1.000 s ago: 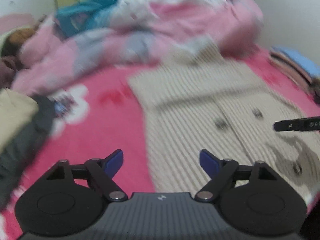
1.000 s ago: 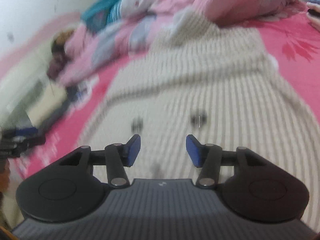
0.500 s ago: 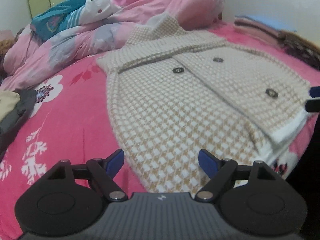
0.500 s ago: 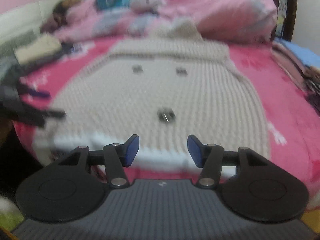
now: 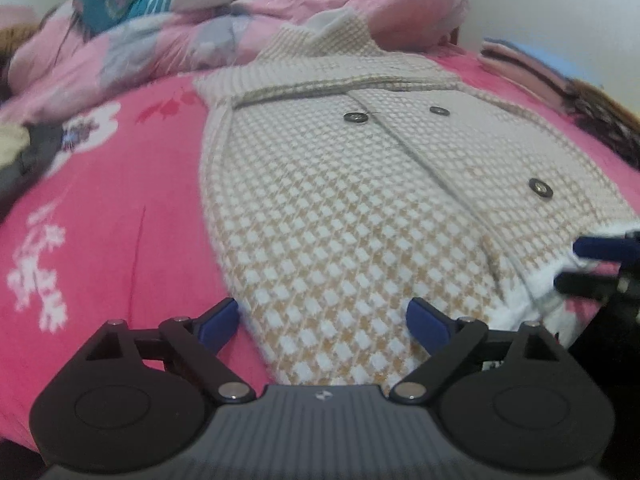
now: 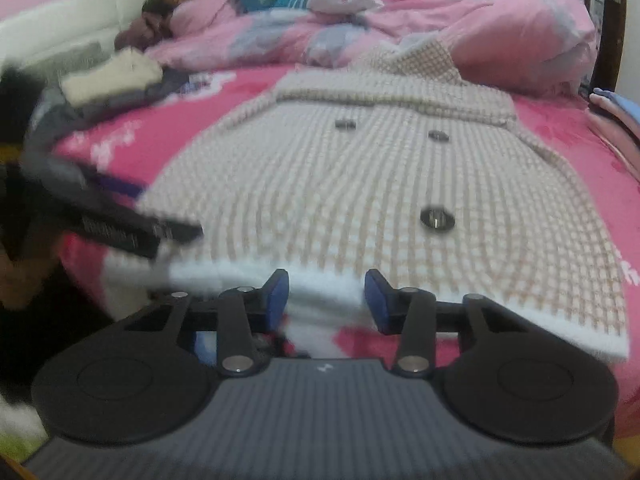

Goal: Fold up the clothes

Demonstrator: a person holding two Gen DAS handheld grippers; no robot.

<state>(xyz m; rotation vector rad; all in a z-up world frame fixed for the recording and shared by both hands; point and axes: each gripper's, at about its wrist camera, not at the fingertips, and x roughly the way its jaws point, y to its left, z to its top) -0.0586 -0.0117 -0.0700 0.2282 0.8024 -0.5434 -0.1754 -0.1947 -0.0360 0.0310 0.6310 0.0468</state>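
Note:
A beige-and-white checked knit cardigan (image 5: 340, 208) with dark round buttons lies flat on the pink bed; it also shows in the right wrist view (image 6: 360, 184). My left gripper (image 5: 322, 320) is open, its blue pads either side of the cardigan's left side near the hem. My right gripper (image 6: 325, 300) is open, its pads straddling the white hem at the bed's near edge. The right gripper's fingers (image 5: 600, 248) show at the right edge of the left wrist view, around the hem corner. The left gripper (image 6: 116, 224) shows blurred at the left of the right wrist view.
A pink floral bedsheet (image 5: 100, 200) covers the bed. A heap of pink quilt and clothes (image 5: 240, 20) lies at the back. Folded clothes (image 6: 112, 76) sit at the far left, another stack (image 6: 616, 116) at the right edge. The bed's front edge is just below the hem.
Both grippers have drawn back from the middle of the cardigan to its near hem and lowered. The right gripper has closed in on the white hem edge. Both stay open.

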